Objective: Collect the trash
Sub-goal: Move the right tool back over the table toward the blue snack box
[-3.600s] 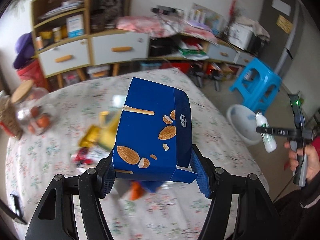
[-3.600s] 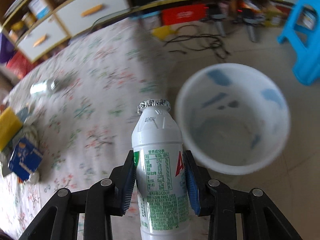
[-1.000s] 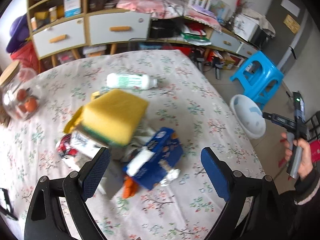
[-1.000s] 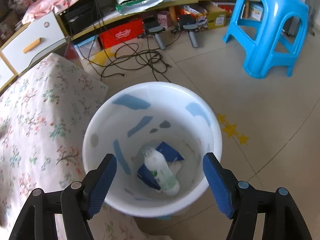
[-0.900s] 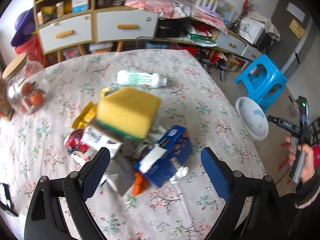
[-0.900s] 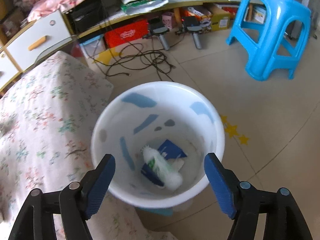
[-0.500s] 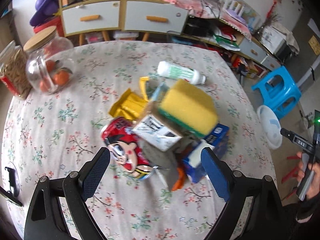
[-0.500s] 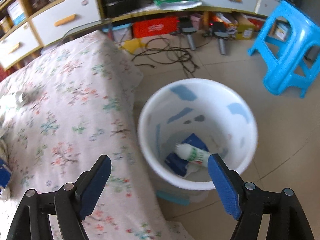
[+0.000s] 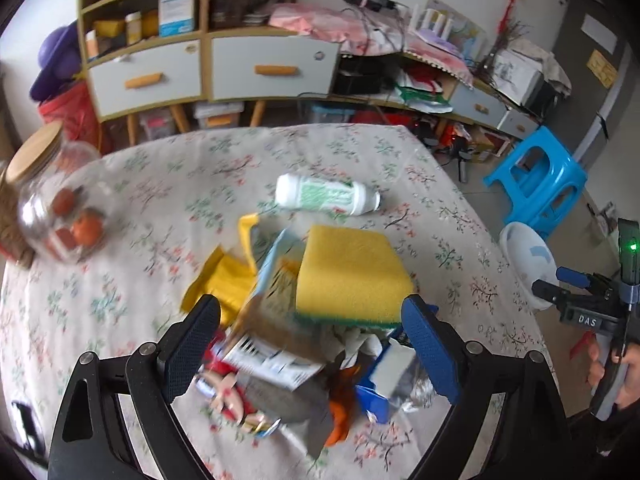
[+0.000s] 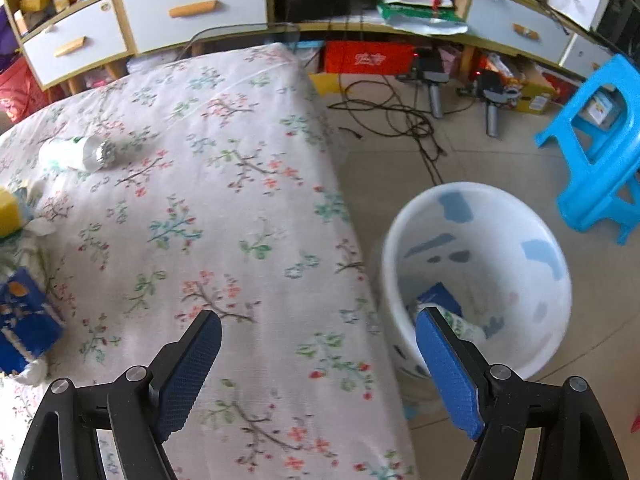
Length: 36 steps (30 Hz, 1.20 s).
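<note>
My left gripper hangs open over a heap of trash on the flowered table: a yellow sponge, a torn carton, a red snack wrapper, a yellow wrapper and a blue box. Beyond the heap a white bottle lies on its side. My right gripper is open and empty above the table's edge beside the white bin. In the bin lie a blue box and a bottle. The right gripper also shows at the left wrist view's right edge, held by a hand.
A glass jar with a wooden lid stands at the table's left. A blue stool is on the floor behind the bin, with cables and tools nearby. Cabinets line the back wall.
The right gripper has swung left from above the bin to over the table edge and rolled. The left gripper has shifted across the table and now frames the trash heap.
</note>
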Motion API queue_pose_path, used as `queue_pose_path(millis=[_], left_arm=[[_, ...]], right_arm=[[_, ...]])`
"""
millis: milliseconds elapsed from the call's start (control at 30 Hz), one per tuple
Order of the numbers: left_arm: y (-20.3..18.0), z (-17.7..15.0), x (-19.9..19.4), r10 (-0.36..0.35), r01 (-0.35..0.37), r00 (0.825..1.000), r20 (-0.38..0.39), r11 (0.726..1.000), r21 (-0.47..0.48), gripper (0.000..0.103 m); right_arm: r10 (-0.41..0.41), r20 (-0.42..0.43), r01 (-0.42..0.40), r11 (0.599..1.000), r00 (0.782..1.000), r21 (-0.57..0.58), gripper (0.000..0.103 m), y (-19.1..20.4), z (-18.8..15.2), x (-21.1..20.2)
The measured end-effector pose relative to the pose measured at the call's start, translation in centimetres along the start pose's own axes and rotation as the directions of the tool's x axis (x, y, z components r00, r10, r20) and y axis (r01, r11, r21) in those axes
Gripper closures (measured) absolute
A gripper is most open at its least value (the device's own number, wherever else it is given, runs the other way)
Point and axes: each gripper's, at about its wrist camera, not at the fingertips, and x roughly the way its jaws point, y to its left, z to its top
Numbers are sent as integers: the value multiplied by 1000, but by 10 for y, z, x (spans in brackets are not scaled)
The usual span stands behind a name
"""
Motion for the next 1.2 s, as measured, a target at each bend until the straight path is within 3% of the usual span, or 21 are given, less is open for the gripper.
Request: queue_pose_path(millis=[67,267,400,433,567,633,700,967,1200], left_arm=[[-2,2,4,-3,3,1000,6,1000,16,11],[-3,4,18,-8,8,1000,-4,1000,15,30],[3,3,24,-10,10,1000,-26,1000,-11,62],[5,4,24,-19,18,999,-31,1000,-21,62],[12,7,17,-33,31,999,-39,998,-58,60],[15,7,16,-30,26,998,-60,997,-70,34],[20,5,10,-36,30,998,-57,995,-95,27],[21,-10,16,-58,47,990,-131,996,-79,27],[-9,-21,20,55,-42,988,-144,995,88,27]], right_arm=[[10,-2,-10,1000,1000,-7,20,7,0,-1],[62,-14,-63,998,998,-31,20,37,-1,-3],[80,-16,-81,995,997,-62,20,57,-2,-4],[82,-16,-83,994,996,-69,20,60,-2,-3],[81,-24,-83,992,996,-90,20,70,-4,0],[79,-31,-81,993,996,-90,20,71,-4,3],[81,-36,-84,993,996,-83,20,70,-3,4],[143,-54,-146,988,988,-51,20,78,0,6],[154,-53,-157,985,987,-70,20,91,1,6]])
